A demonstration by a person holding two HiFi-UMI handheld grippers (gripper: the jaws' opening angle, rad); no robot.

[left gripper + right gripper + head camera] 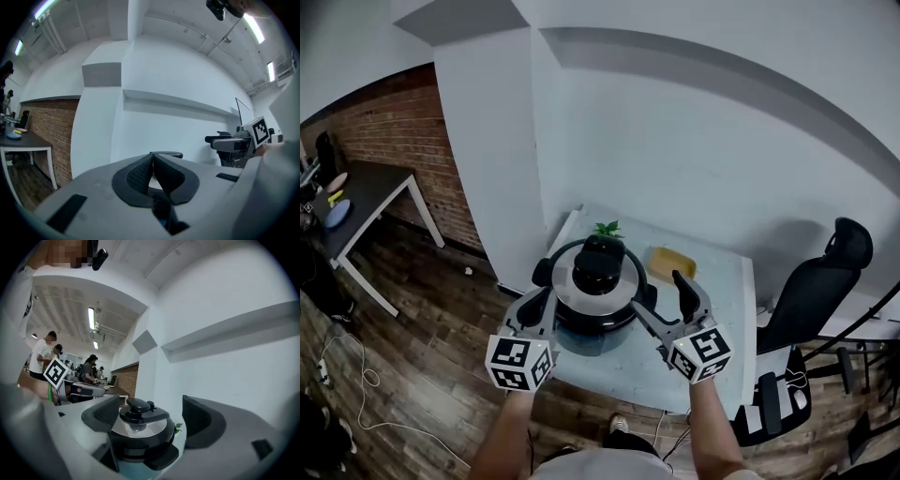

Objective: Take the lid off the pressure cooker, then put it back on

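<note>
**Entry: pressure cooker (592,330), lid (598,279), 2 hand-held grippers**

1. Position. The cooker is standing on the white table (724,281), toward its front-left part. The lid is sitting level on the pot with its black knob uppermost.

2. Left gripper (152,164). It is hanging at the cooker's left flank. Its 2 pads are pressing together with nothing between them, and it is pointing past the pot toward the wall (675,141).

3. Right gripper (661,298). It is hovering at the cooker's right flank. Its jaws are standing wide apart and empty, and the lid is showing beyond the gap between them, not within it.

4. Progress. Neither tool is gripping the lid. With the lid seated, the task is sitting either at its start or at its finish, and these views are not settling which. If at the start, both steps are remaining: lifting off and refitting.

5. Edges and room.
   - The table's near edge is running just below the 2 grippers.
   - The wall is closing off the far side.
   - A small green plant (607,228) is crowding the cooker's back.
   - A yellow block (670,263) is lying near, to the right rear.
   - Bare tabletop is lying open to the right of the pot, probably the best spot for setting the lid down.
   - Straight up is looking unobstructed.
   - A black chair (821,286) is standing beyond the table's right edge, well apart.
</note>
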